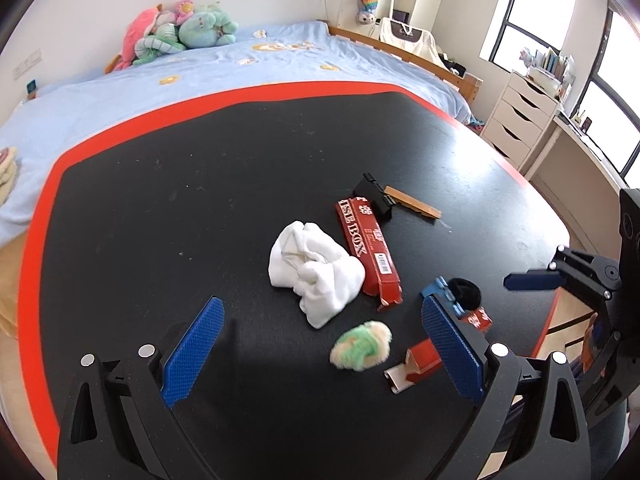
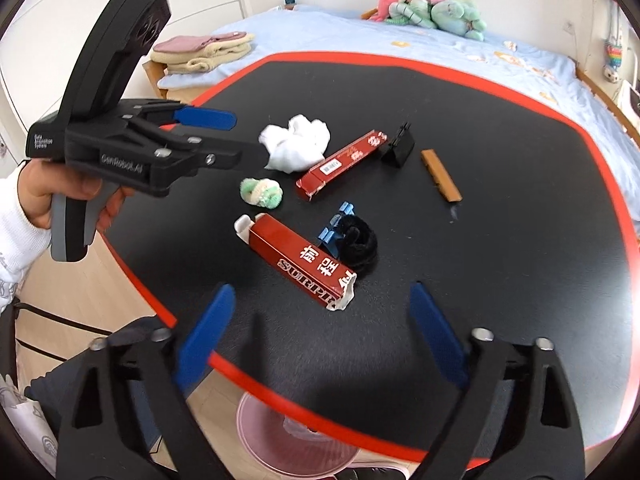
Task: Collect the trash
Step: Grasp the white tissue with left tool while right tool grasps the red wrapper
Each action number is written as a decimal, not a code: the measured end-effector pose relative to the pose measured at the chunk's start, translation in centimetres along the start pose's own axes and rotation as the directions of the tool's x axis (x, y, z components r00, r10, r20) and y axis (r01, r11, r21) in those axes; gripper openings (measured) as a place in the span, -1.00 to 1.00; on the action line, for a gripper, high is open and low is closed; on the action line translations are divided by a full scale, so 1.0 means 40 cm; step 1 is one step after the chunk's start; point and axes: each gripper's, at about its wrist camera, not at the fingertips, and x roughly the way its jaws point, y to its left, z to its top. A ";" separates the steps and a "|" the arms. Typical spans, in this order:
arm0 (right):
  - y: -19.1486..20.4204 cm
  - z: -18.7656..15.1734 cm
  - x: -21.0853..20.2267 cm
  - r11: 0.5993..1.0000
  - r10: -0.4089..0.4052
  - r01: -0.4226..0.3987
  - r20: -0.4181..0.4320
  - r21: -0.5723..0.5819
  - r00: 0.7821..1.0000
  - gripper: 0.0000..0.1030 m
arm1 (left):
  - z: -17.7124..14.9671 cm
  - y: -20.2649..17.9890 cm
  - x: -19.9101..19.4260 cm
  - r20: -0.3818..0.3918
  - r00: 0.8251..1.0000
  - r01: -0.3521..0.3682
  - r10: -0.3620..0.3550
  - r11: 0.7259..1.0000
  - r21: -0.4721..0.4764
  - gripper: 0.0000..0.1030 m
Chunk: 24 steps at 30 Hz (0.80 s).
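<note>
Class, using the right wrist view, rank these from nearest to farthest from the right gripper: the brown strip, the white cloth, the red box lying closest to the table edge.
1. Red box, just ahead of the right gripper, centre.
2. Brown strip, farther back, right.
3. White cloth, farthest, left of centre.

From the left wrist we look down and forward across the black table (image 1: 200,184) toward the bed (image 1: 240,68) at 12 o'clock, sitting close above the clutter. From the right wrist we view the same table (image 2: 500,160) from its near edge, slightly farther back. Both views share the white cloth (image 1: 312,268) (image 2: 298,146) and the red boxes (image 1: 368,248) (image 2: 340,160).
</note>
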 end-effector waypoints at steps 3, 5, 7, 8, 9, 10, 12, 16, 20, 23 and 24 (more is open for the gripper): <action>-0.003 0.000 0.017 1.000 0.012 -0.012 -0.005 0.001 1.000 0.40 | 0.005 0.010 0.018 -0.003 1.000 0.000 0.000 1.000 -0.008 0.84; -0.004 -0.002 0.023 1.000 0.020 -0.020 -0.004 0.000 1.000 0.30 | 0.007 0.016 0.032 -0.011 1.000 -0.001 0.001 1.000 -0.016 0.67; -0.001 -0.002 0.029 1.000 0.025 -0.025 -0.002 -0.004 1.000 0.19 | 0.008 0.019 0.042 -0.018 1.000 -0.004 0.003 1.000 -0.016 0.56; 0.001 -0.003 0.030 1.000 0.027 -0.027 0.000 -0.007 1.000 0.17 | 0.007 0.020 0.046 -0.021 1.000 -0.007 0.006 1.000 -0.015 0.48; 0.003 -0.004 0.029 1.000 0.027 -0.027 0.003 -0.010 1.000 0.12 | 0.006 0.019 0.049 -0.022 1.000 -0.007 0.007 1.000 -0.015 0.44; 0.006 -0.004 0.028 1.000 0.028 -0.028 0.005 -0.012 1.000 0.06 | 0.005 0.020 0.052 -0.024 1.000 -0.006 0.006 1.000 -0.016 0.37; 0.009 -0.003 0.028 1.000 0.023 -0.023 0.006 -0.015 1.000 -0.07 | 0.005 0.022 0.055 -0.026 1.000 -0.004 0.004 1.000 -0.018 0.22; 0.020 -0.001 0.029 0.999 0.021 -0.021 0.000 -0.031 1.000 -0.29 | 0.006 0.018 0.055 -0.026 1.000 0.000 0.000 1.000 -0.008 -0.26; 0.026 -0.007 0.019 0.999 0.017 -0.017 0.006 -0.034 1.000 -0.53 | 0.005 0.015 0.050 -0.024 1.000 -0.005 0.005 1.000 -0.006 -0.50; 0.029 -0.009 0.011 0.999 0.021 -0.021 0.012 -0.041 1.000 -0.64 | 0.001 0.016 0.041 -0.022 1.000 -0.005 0.005 1.000 -0.002 -0.57; 0.032 -0.008 0.009 0.999 0.023 -0.022 0.013 -0.044 1.000 -0.67 | 0.000 0.017 0.035 -0.019 1.000 -0.007 0.007 1.000 0.000 -0.57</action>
